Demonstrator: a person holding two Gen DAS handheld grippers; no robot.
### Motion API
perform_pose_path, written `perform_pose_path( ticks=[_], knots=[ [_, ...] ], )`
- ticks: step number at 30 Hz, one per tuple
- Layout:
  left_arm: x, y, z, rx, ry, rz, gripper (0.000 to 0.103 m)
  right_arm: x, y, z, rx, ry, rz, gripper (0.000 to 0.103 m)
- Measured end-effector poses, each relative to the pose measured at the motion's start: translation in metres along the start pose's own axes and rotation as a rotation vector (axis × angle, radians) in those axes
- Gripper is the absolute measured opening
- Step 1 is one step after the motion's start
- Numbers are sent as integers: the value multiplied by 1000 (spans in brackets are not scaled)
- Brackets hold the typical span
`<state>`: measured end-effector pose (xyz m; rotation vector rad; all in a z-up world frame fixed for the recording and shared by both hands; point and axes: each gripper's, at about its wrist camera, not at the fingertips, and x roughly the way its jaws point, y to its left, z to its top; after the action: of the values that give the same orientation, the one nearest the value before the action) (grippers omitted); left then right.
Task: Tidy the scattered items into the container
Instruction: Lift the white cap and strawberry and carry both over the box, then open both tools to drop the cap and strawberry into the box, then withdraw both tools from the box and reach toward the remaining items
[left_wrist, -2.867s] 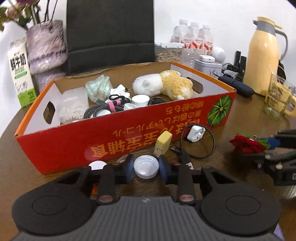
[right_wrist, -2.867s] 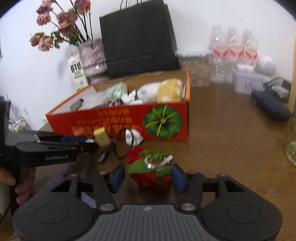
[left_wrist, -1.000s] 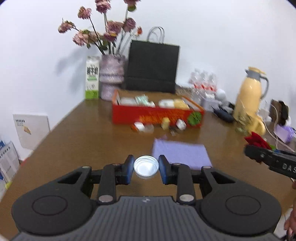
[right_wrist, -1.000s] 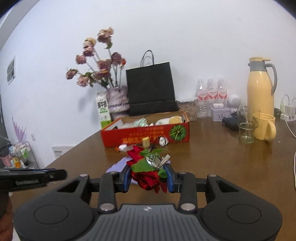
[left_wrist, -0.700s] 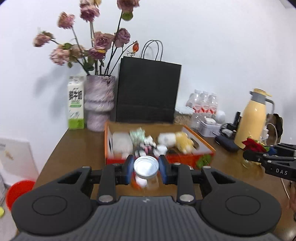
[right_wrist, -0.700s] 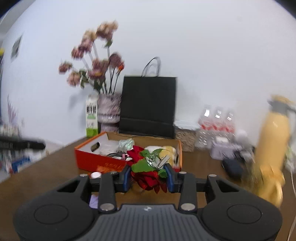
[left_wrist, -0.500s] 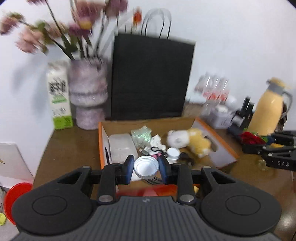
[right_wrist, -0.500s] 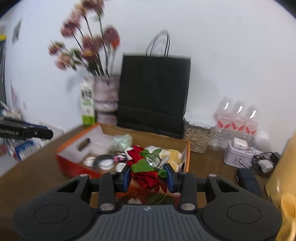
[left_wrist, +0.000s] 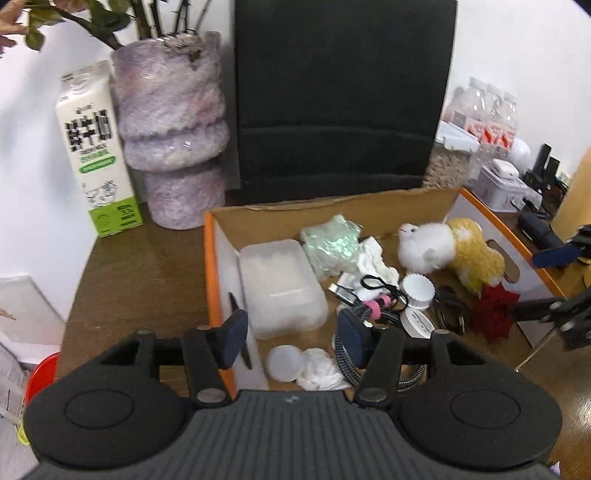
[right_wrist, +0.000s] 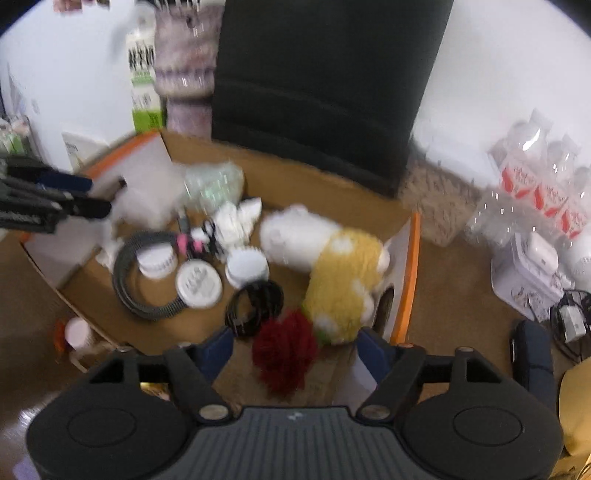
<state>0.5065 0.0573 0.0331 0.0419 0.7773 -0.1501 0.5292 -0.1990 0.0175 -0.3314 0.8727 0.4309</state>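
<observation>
Both tilted down over orange-rimmed box (left_wrist: 208, 266): left gripper (left_wrist: 291, 338) and right gripper (right_wrist: 295, 349) jaws just opened, white cap (left_wrist: 285, 363) and red flower (right_wrist: 286, 352) loose inside.

Both wrist views look steeply down, close, sharing the box (left_wrist: 406, 199); right's seemingly blurred.

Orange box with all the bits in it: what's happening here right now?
A person is tidying loose items into the orange box with two handheld grippers. The left gripper has just opened, and its white cap now lies in the box's near corner. The right gripper has also just opened; the red flower sits between its jaws, no longer gripped, beside the yellow-and-white plush toy.
</observation>
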Motion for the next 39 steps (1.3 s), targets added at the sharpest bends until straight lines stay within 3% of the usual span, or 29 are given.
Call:
perform_pose_path(
  ticks=[5,7,10,16,24,30,35,39],
  knots=[
    [-37,3,7,-41,-22,7,77,-47,-16,13,57,-87,20,82],
    [-58,0,4,-50,-7,-28,77,-65,-18,12,72,-113,13,84],
    [-91,-7,-11,-58,-30,-64,78,-89,-16,-1,93,-139,32,85],
    [-154,-23,-39,-65,-42,-52,85,-131,7,-42,80,-158,75,85],
    [-258,-70,-105,45,-198,-109,97,-205,33,-105,118,-248,126,89],
    [-304,-96,-185,67,-365,-94,103,-246,61,-174,168,-333,162,93],
    [-310,-110,-242,35,-367,-84,103,-255,92,-238,226,-340,134,93],
    [-304,-114,-279,-21,-345,-44,103,-260,114,-284,247,-411,138,93]
  ],
)
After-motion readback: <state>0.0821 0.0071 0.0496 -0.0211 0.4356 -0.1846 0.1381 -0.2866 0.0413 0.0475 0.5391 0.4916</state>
